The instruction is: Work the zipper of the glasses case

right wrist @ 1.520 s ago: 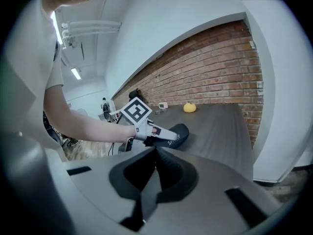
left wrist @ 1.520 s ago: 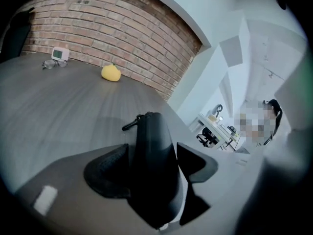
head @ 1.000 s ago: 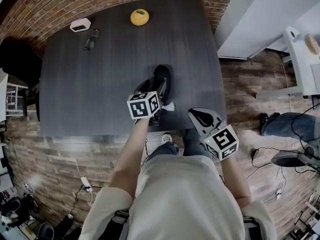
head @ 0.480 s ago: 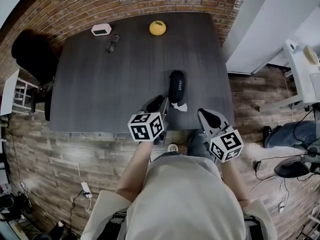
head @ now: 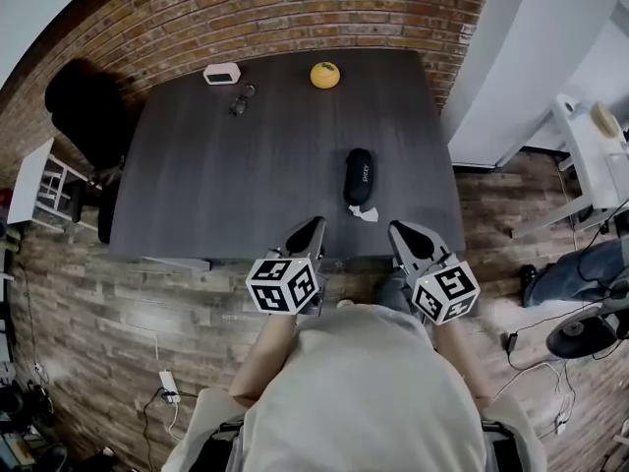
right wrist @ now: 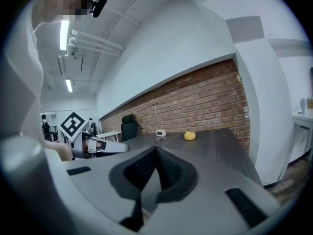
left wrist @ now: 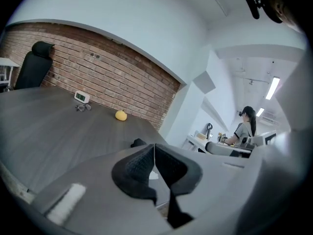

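The black glasses case (head: 359,176) lies on the dark table (head: 226,185) near its front edge, with a small white tag (head: 364,213) at its near end. Both grippers hang in front of the table edge, apart from the case. My left gripper (head: 313,229) is shut and empty; its jaws have just been closing with nothing between them. In the left gripper view the pads of the left gripper (left wrist: 154,146) meet, and the case (left wrist: 138,143) shows just behind them. My right gripper (head: 400,232) is shut and empty too, as the right gripper view shows of this gripper (right wrist: 156,148).
At the table's far edge sit a yellow round object (head: 325,75), a white clock (head: 222,73) and a pair of glasses (head: 239,99). A black chair (head: 84,106) stands at the left. A brick wall runs behind the table; wood floor and cables surround it.
My left gripper has drawn back from the case towards the person and past the table edge. The right gripper has risen a little. The case lies alone on the table.
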The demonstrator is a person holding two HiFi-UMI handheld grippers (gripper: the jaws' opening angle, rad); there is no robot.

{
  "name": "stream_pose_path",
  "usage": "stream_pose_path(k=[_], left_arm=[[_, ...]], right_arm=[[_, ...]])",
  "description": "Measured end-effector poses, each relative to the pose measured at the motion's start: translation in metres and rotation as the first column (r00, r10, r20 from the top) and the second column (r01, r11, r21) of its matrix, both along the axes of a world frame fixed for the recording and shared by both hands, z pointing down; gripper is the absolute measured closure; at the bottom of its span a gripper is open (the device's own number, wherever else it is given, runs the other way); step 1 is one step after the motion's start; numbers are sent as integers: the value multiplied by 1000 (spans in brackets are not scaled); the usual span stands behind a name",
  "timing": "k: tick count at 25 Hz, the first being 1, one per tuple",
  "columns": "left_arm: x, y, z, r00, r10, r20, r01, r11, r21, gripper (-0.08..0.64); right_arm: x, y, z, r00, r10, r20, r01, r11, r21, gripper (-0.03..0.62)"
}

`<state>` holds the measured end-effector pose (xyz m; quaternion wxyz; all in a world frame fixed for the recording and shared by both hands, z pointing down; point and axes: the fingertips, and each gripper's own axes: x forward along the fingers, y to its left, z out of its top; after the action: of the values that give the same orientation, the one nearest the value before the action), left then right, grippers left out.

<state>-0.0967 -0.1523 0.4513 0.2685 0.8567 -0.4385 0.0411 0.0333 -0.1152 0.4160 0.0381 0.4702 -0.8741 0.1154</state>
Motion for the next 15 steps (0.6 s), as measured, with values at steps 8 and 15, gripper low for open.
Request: stream_pose_path(k=[8, 15], left_arm=[[-15, 25, -3, 1000, -12, -14, 12, 1000, 1, 549], [-17, 26, -4, 999, -24, -32, 24, 1000, -7, 549]], right_arm=[[-5, 20, -7, 1000, 2, 9, -2, 1000, 24, 588], [2, 19, -8, 999, 25, 41, -26, 1000, 11, 589]])
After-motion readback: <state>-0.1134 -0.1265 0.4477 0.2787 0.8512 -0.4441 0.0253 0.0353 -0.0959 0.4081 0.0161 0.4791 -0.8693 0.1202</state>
